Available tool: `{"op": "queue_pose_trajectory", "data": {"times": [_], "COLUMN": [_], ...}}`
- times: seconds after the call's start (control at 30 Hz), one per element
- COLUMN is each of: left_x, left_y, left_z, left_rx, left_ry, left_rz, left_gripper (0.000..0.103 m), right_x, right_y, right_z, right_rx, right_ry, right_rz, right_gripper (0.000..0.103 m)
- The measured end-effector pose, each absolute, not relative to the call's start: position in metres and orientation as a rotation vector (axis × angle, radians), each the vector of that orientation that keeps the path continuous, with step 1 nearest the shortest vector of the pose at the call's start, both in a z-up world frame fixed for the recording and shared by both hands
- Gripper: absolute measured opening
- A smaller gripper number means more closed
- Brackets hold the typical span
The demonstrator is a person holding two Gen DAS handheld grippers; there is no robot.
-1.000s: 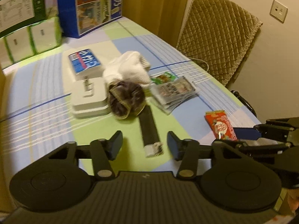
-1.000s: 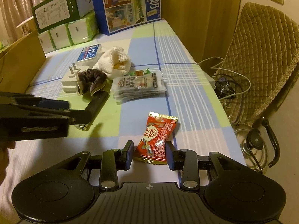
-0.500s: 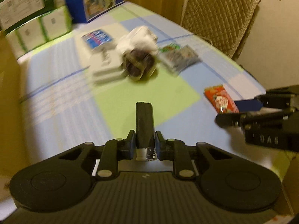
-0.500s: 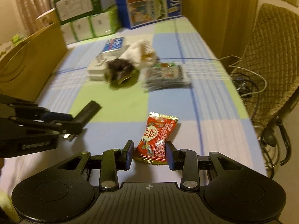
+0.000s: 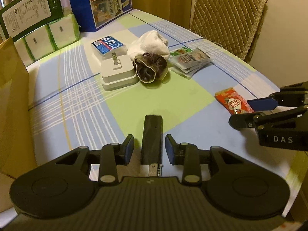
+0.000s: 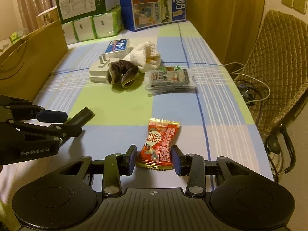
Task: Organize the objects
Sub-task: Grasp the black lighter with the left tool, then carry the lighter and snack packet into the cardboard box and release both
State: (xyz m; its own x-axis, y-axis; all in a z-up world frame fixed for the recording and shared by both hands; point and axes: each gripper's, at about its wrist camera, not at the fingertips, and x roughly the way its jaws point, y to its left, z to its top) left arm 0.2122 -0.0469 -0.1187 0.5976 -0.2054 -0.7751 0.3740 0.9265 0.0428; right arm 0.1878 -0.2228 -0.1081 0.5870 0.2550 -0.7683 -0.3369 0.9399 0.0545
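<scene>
Both claws open, each straddling its own item on the bench.

My left claw [image 5: 149,150] is spread wide around the black stick-shaped device [image 5: 151,138], pads clear of it on both sides, gripping nothing. My right claw [image 6: 154,159] likewise stands open about the red snack packet [image 6: 159,144], which lies flat near the bench's [image 6: 215,88] front edge. To close well, I should centre each item between the pads and squeeze the packet gently (its foil looks slippery and likely to crumple). The socks [image 6: 123,73], the charger [image 6: 97,73] and the sachets [image 6: 169,80] sit well apart, farther back.
</scene>
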Motion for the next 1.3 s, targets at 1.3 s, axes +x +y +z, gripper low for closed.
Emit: {"op": "queue_pose_trajectory", "data": {"times": [1.3], "left_x": [0.162], "left_y": [0.045], "left_z": [0.020], "left_rx": [0.135], "left_ry": [0.709], "left_rz": [-0.166], "left_gripper": [0.018], "right_x": [0.165], "right_y": [-0.120], "right_z": [0.023], "right_rx": [-0.106], "right_ry": [0.671], "right_rz": [0.574], "right_gripper": [0.030]}}
